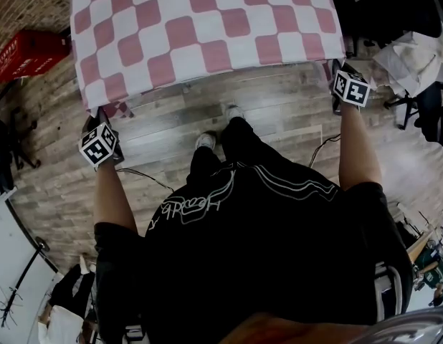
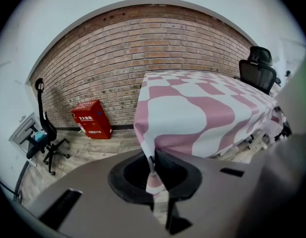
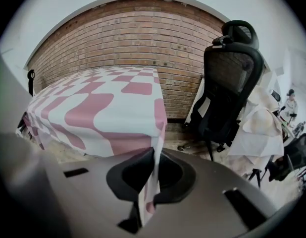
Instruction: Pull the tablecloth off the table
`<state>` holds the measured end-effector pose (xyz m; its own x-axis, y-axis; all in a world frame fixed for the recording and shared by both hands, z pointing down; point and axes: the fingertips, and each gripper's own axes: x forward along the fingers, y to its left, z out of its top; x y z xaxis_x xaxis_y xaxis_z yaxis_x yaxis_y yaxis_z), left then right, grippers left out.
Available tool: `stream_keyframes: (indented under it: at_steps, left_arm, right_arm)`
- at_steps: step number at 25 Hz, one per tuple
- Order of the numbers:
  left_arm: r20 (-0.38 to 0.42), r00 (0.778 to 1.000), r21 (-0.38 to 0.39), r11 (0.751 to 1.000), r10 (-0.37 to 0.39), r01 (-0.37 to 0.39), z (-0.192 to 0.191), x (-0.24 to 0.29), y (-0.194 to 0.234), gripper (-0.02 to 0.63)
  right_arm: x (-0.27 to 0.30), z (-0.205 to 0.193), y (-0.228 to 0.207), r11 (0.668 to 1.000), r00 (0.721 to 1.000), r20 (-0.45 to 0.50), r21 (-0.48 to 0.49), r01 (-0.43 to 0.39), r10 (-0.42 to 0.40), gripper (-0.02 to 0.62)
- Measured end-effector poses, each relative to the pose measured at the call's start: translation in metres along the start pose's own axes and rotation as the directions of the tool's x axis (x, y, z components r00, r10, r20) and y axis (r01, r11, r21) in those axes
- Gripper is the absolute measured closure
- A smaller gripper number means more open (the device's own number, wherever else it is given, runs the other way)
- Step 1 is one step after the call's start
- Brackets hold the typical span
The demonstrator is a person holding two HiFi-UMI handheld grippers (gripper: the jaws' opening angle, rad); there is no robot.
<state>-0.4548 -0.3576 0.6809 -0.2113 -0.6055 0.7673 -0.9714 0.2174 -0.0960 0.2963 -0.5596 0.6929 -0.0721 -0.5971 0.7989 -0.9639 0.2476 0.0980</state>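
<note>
A pink-and-white checked tablecloth point(image 1: 207, 27) covers the table in front of me and hangs over its near edge. My left gripper point(image 1: 105, 115) is at the cloth's near left corner, my right gripper point(image 1: 336, 69) at its near right corner. In the left gripper view the tablecloth point(image 2: 202, 108) drops to a narrow corner strip, and the left gripper point(image 2: 153, 171) is shut on that strip. In the right gripper view the tablecloth point(image 3: 103, 108) corner hangs down the same way, pinched in the shut right gripper point(image 3: 151, 168). The table under the cloth is hidden.
A red box point(image 1: 28, 52) stands on the wooden floor by the brick wall at the left. A black office chair point(image 3: 229, 88) is beside the table's right corner, with white cloth point(image 1: 415, 59) heaped beyond it. Another chair point(image 2: 44, 133) stands far left. My feet point(image 1: 218, 127) are close to the table.
</note>
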Motion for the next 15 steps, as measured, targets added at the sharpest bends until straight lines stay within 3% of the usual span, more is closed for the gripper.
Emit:
stream_keyframes:
  at_steps: [4, 15]
  left_arm:
    - [0.011, 1.000, -0.021, 1.000, 0.007, -0.007, 0.004, -0.008, 0.001, 0.595]
    - [0.014, 1.000, -0.037, 0.999, 0.011, -0.011, 0.006, -0.029, 0.006, 0.598]
  right_arm:
    - [-0.016, 0.004, 0.000, 0.999, 0.999, 0.033, 0.048, 0.022, -0.024, 0.597]
    - [-0.037, 0.001, 0.003, 0.996, 0.999, 0.027, 0.090, -0.019, 0.017, 0.597]
